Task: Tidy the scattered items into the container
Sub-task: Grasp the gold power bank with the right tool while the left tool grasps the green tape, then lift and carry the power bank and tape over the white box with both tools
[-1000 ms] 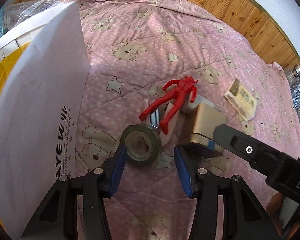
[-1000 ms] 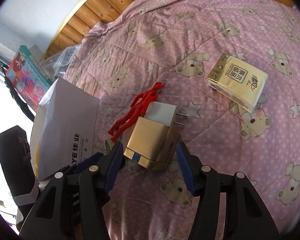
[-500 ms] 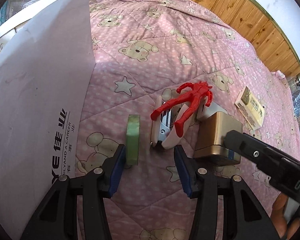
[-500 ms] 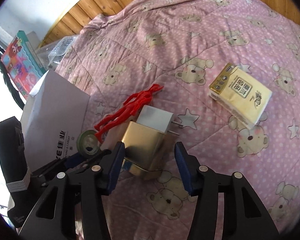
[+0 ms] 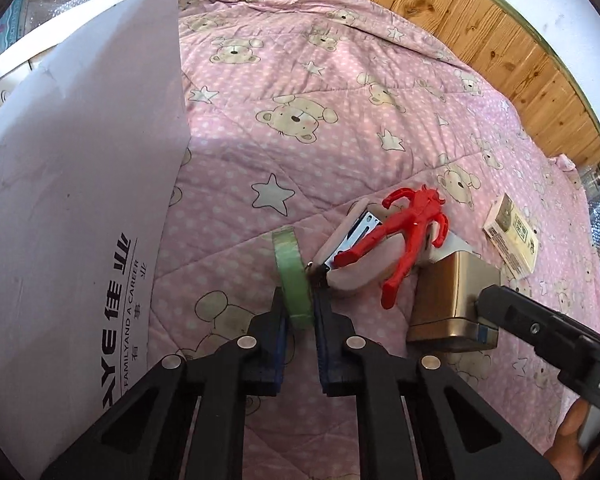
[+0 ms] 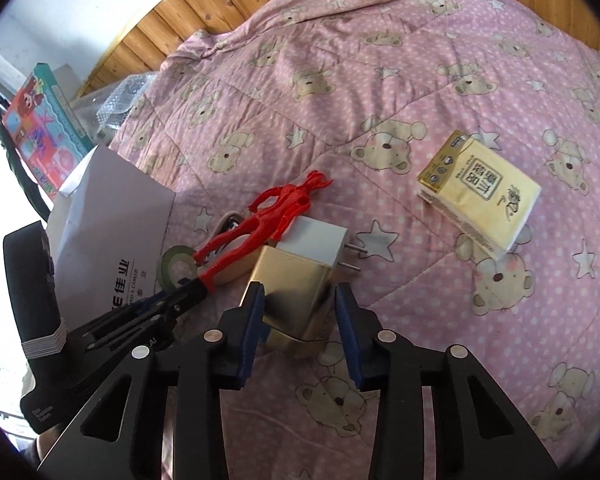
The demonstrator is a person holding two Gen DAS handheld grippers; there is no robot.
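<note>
While the left wrist view looks down on a pink bear-print quilt (image 5: 340,128), the left gripper (image 5: 298,312) has its blue-padded fingers (image 5: 278,320) drawn in close on a green tape roll (image 5: 292,276) that stands on edge between them; the pads appear to touch both of its faces. Just beside the roll at 3 o'clock lies a pink stapler (image 5: 356,256), with a red toy figure (image 5: 408,236) sprawled across it. Further toward 3 o'clock sits a gold box (image 5: 452,296), and the other gripper's black finger reaches its near end. A yellow tissue pack (image 5: 512,236) lies well apart at 3 o'clock. A white cardboard box (image 5: 72,200), the container, fills the frame from 8 to 11 o'clock.

Seen from the right wrist, the right gripper (image 6: 300,312) stands wide open, straddling the near end of the gold box (image 6: 292,292); its left pad looks to be against the box, its right pad apart from it. A white plug adapter (image 6: 316,240) rests at the box's far end, prongs pointing to 3 o'clock. The red figure (image 6: 264,220) lies at 11 o'clock, the tape roll (image 6: 176,268) at 9 o'clock, the white box (image 6: 108,216) beyond it, and the tissue pack (image 6: 480,188) at 2 o'clock.
</note>
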